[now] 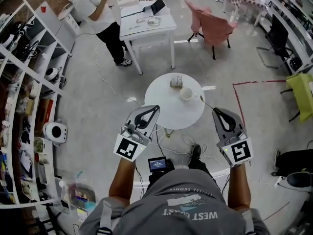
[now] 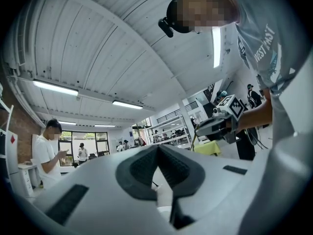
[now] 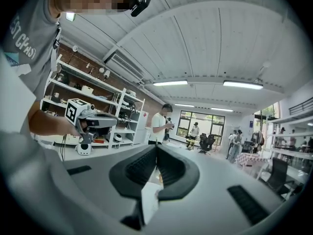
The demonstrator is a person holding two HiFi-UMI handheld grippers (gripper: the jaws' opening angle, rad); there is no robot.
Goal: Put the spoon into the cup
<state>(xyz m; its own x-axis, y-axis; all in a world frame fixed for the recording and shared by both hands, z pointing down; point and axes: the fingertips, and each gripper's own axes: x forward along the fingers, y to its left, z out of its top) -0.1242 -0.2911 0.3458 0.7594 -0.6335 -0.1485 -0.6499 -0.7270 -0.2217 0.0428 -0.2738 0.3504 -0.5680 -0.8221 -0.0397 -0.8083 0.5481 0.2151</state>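
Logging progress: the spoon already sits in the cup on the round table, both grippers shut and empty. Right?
No. The head view shows the spoon lying on the round table beside the cup, not in it. The left gripper and right gripper are shut and empty.

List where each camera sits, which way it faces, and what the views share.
Head view: on the person's head, facing steeply down at the round table, cup and spoon; forearms, left gripper and right gripper show.
Left gripper view: on the left gripper, along its shut jaws across the room; torso and right gripper show.
Right gripper view: on the right gripper, along its shut jaws toward shelves; torso and left gripper show.
Shared: every view shows a white-shirted bystander.
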